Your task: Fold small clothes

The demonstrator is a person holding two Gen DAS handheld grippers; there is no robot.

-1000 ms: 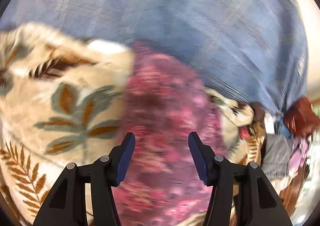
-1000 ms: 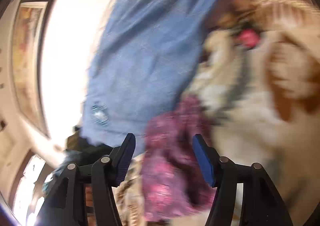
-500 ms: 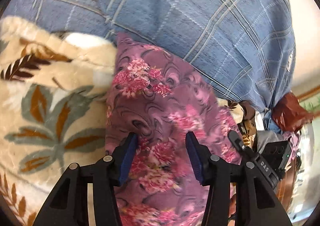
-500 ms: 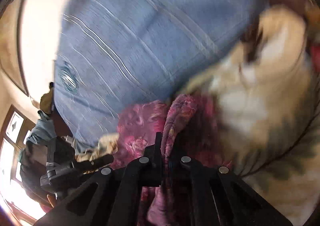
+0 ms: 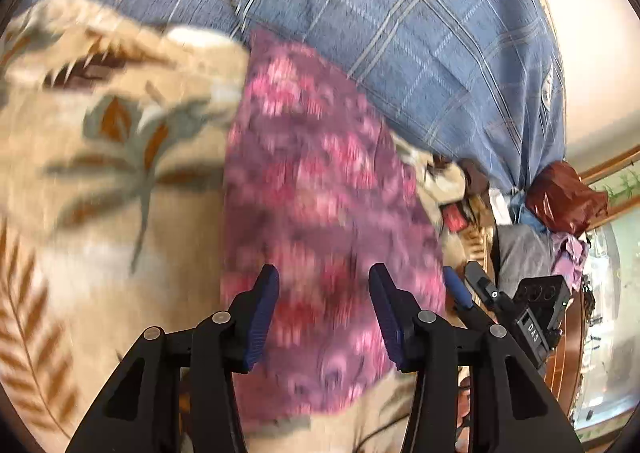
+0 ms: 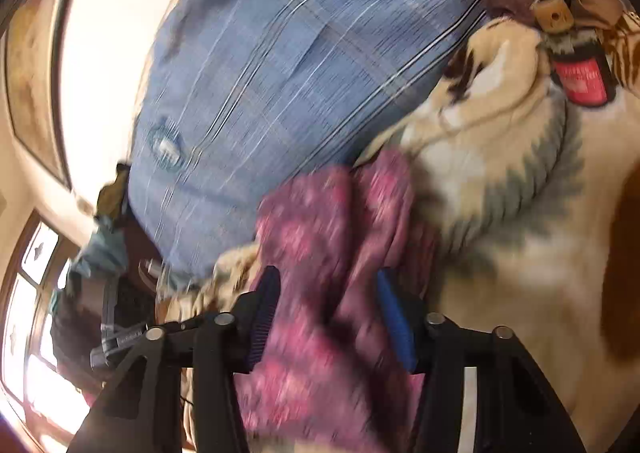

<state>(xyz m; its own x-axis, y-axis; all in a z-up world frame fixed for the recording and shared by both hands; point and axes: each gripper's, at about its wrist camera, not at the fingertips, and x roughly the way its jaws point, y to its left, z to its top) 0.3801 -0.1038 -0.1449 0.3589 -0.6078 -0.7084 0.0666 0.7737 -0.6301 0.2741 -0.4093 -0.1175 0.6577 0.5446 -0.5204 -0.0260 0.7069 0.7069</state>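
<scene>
Right now the left gripper hangs wide open over the purple flowery cloth, holding nothing. The right gripper is open too, with a bunched part of the cloth sitting loose between its fingers. The cloth lies in a long strip on the leafy cream blanket, so it looks partly folded, not finished. Farther back sits a blue checked pillow.

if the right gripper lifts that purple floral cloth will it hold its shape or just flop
Probably flop: the purple floral cloth already bunches into soft folds between the right gripper fingers. It looks thin and light, lying flat on the fleecy blanket in the left view. It may drag on that pile rather than slide.
</scene>
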